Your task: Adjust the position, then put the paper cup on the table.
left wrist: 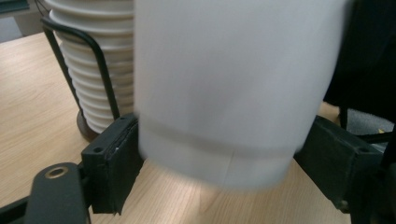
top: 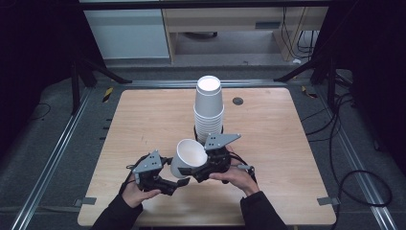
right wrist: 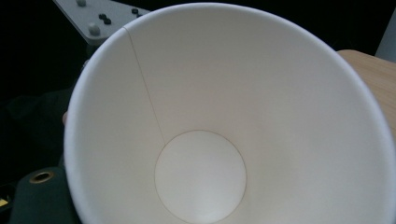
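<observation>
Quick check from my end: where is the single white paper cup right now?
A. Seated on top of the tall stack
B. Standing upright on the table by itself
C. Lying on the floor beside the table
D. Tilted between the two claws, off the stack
D: in the high view the single cup is tilted between the left claw and the right claw, in front of the cup stack.

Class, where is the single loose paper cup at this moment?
In the high view the loose paper cup is tilted between the left gripper and the right gripper, at the table's near middle, just in front of the cup stack.
</observation>
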`<state>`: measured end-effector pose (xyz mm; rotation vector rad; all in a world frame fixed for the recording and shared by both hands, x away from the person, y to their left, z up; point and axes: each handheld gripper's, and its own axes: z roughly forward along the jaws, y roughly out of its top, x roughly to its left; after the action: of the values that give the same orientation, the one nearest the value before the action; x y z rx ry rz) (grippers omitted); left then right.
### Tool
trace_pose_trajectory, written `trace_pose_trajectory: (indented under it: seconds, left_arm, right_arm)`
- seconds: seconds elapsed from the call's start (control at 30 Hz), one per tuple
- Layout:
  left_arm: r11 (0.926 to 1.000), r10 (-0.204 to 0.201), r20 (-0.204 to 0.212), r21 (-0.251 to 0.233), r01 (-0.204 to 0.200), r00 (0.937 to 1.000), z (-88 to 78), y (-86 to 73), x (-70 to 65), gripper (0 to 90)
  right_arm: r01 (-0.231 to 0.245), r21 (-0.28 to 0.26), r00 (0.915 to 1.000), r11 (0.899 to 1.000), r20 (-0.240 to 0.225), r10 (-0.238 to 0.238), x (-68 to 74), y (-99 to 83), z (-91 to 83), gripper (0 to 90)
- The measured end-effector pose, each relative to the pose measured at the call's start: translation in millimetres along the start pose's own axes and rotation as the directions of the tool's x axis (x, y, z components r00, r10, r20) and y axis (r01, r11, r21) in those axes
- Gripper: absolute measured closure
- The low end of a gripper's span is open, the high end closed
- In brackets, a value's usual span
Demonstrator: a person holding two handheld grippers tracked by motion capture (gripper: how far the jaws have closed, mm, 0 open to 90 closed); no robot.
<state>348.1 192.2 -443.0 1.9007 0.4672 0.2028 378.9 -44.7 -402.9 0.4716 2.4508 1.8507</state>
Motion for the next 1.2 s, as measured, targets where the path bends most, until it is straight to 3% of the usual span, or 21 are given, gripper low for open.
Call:
trace_pose_trajectory:
  seconds: [0.2,0.43,0.53,0.67,0.93,1.2]
  left_arm:
    - [0.9987,-0.036,-0.005,0.037,0.036,0.9993,-3.9,-7.0,8.0,17.5]
    - [0.9968,-0.062,-0.057,0.046,0.064,0.9965,-12.1,-9.4,17.7,17.7]
    - [0.9936,-0.103,-0.090,0.036,0.107,0.9906,-18.8,-11.7,26.6,19.4]
    - [0.9912,-0.122,-0.118,0.035,0.127,0.9855,-24.0,-14.7,33.5,20.1]
    - [0.9856,-0.162,-0.181,0.020,0.168,0.9700,-33.9,-19.4,44.1,21.7]
    - [0.9777,-0.199,-0.225,0.021,0.209,0.9539,-37.6,-23.4,50.4,21.6]
  right_arm:
    - [0.015,-0.015,0.9992,1.000,0.036,-0.014,-1.4,3.5,-16.0,14.0]
    - [0.026,-0.012,0.9945,1.000,0.102,-0.025,-4.1,3.5,-34.0,13.9]
    - [0.031,-0.009,0.9898,0.999,0.140,-0.029,-4.9,1.6,-45.3,13.8]
    - [0.028,-0.019,0.9851,0.999,0.170,-0.024,-6.7,0.2,-55.6,13.8]
    - [0.021,-0.036,0.9663,0.999,0.257,-0.011,-11.0,-7.9,-82.5,13.8]
    - [0.010,-0.041,0.9288,0.999,0.371,0.006,-19.6,-17.1,-113.7,13.8]
